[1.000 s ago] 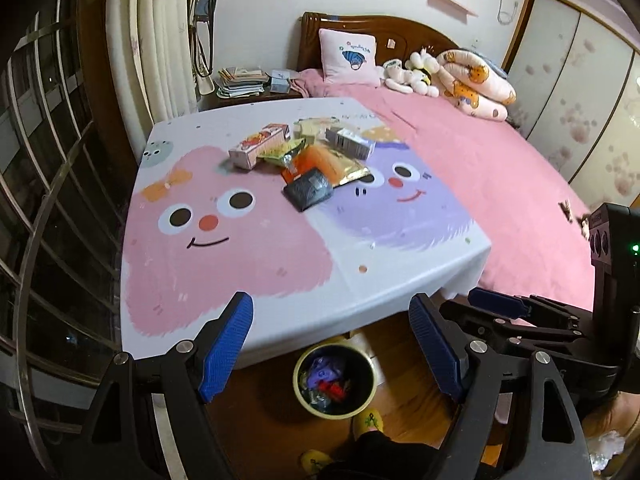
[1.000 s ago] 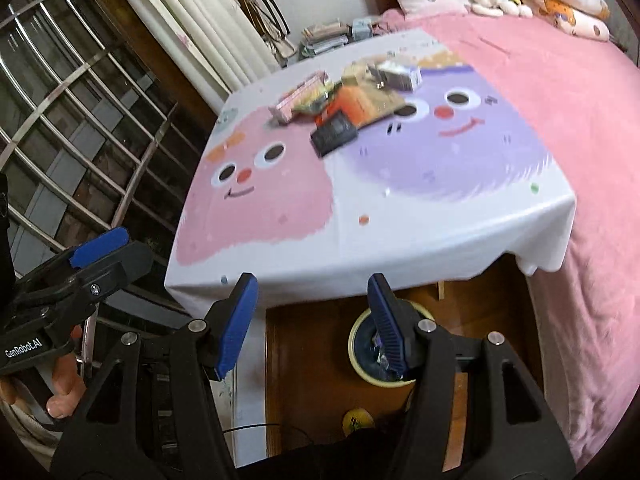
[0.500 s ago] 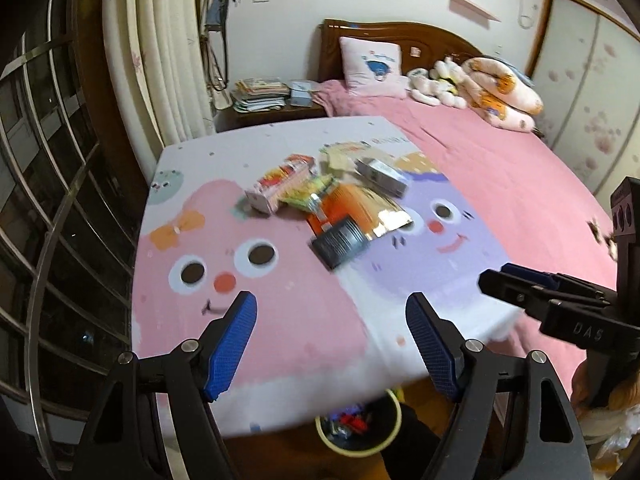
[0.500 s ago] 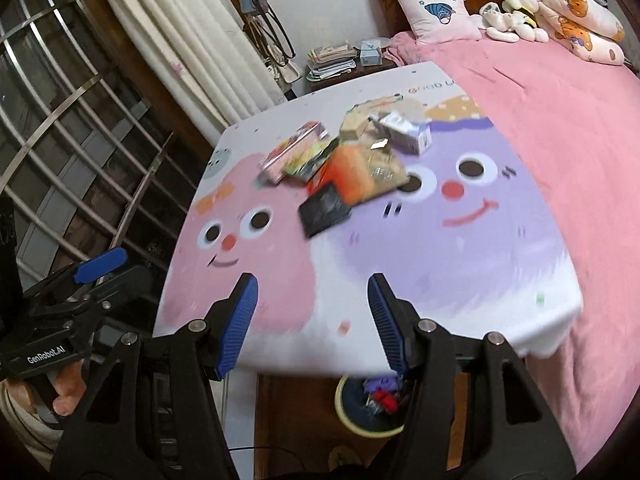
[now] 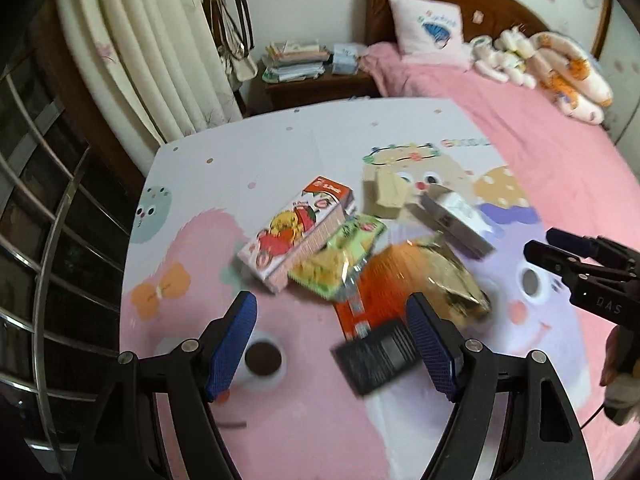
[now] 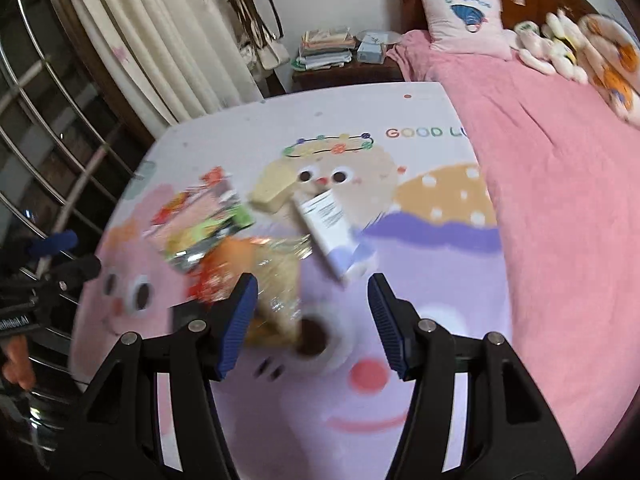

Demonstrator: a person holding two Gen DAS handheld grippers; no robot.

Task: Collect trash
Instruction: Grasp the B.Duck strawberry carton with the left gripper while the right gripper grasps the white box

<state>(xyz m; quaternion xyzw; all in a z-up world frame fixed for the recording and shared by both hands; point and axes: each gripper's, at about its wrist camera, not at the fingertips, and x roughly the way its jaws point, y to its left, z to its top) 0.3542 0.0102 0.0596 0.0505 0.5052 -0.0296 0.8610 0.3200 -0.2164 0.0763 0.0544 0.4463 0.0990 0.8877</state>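
Trash heap mid-worktop, both tongs spread wide and holding nothing

Left tongs (image 5: 332, 340) hang over the near side of the worktop (image 5: 280, 148), close to the black packet (image 5: 376, 356); right tongs (image 6: 310, 320) hang over the crinkly clear bag (image 6: 280, 276), just short of the white-and-lilac carton (image 6: 332, 236). The pile lies at the cloth's centre: fruit-printed juice carton (image 5: 296, 236) leaning on the green snack wrapper (image 5: 340, 256), orange wrapper (image 5: 380, 280) beneath, small beige box (image 5: 386, 192) behind. Everything looks light. The cartons should be stiff enough to pinch across their narrow sides, though probably empty and crushable; the film wrappers look slick and floppy, best nipped at a crimped seam or raised edge. Blur hides finer detail
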